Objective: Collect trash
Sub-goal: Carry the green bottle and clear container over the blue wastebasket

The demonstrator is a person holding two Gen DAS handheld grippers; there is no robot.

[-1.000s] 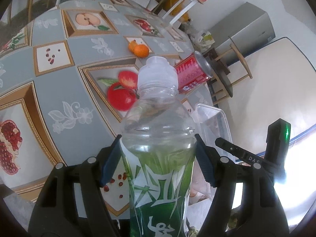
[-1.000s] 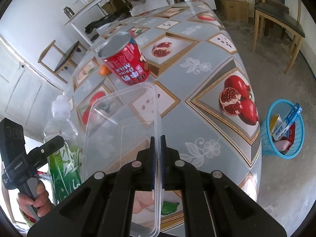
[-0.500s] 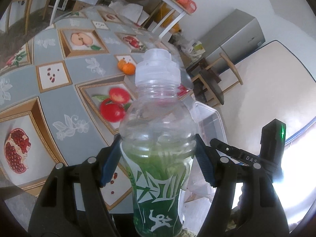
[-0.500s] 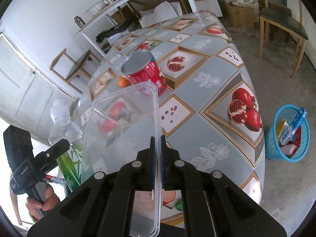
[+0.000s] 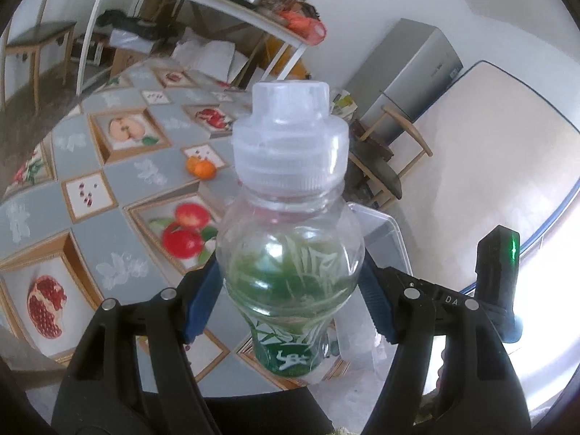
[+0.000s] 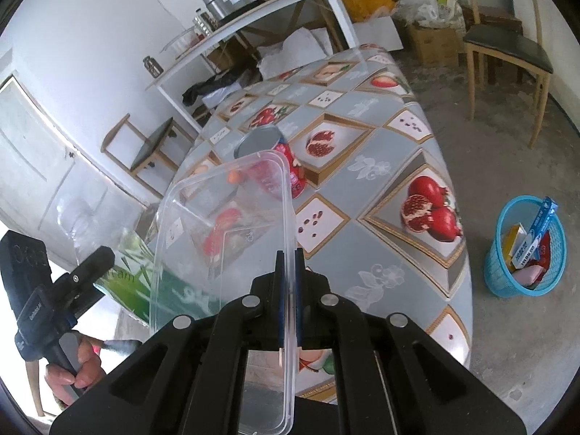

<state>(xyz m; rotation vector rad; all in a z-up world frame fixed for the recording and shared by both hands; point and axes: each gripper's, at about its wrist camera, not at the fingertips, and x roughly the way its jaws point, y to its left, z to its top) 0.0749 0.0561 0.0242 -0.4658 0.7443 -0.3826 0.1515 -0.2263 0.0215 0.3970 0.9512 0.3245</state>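
My left gripper (image 5: 290, 301) is shut on a clear plastic bottle (image 5: 290, 253) with a green label and a white cap, held upright above the table. My right gripper (image 6: 288, 290) is shut on the rim of a clear plastic container (image 6: 224, 239), lifted off the table; the container (image 5: 384, 243) also shows behind the bottle in the left wrist view. A red can (image 6: 286, 166) stands on the fruit-patterned table (image 6: 398, 166), partly seen through the container. In the right wrist view the left gripper (image 6: 90, 272) with the bottle sits at the left, a hand (image 6: 72, 369) on its handle.
A blue basket (image 6: 522, 268) holding boxes and wrappers stands on the floor right of the table. Small oranges (image 5: 201, 168) lie mid-table. Wooden chairs (image 6: 507, 47) flank the table, a white shelf table (image 6: 253, 18) stands behind, and a grey fridge (image 5: 409, 83) is against the wall.
Both grippers have risen with their loads; the table looks farther below. The bottle has tipped toward the left camera, and the red can is now hidden behind it there.
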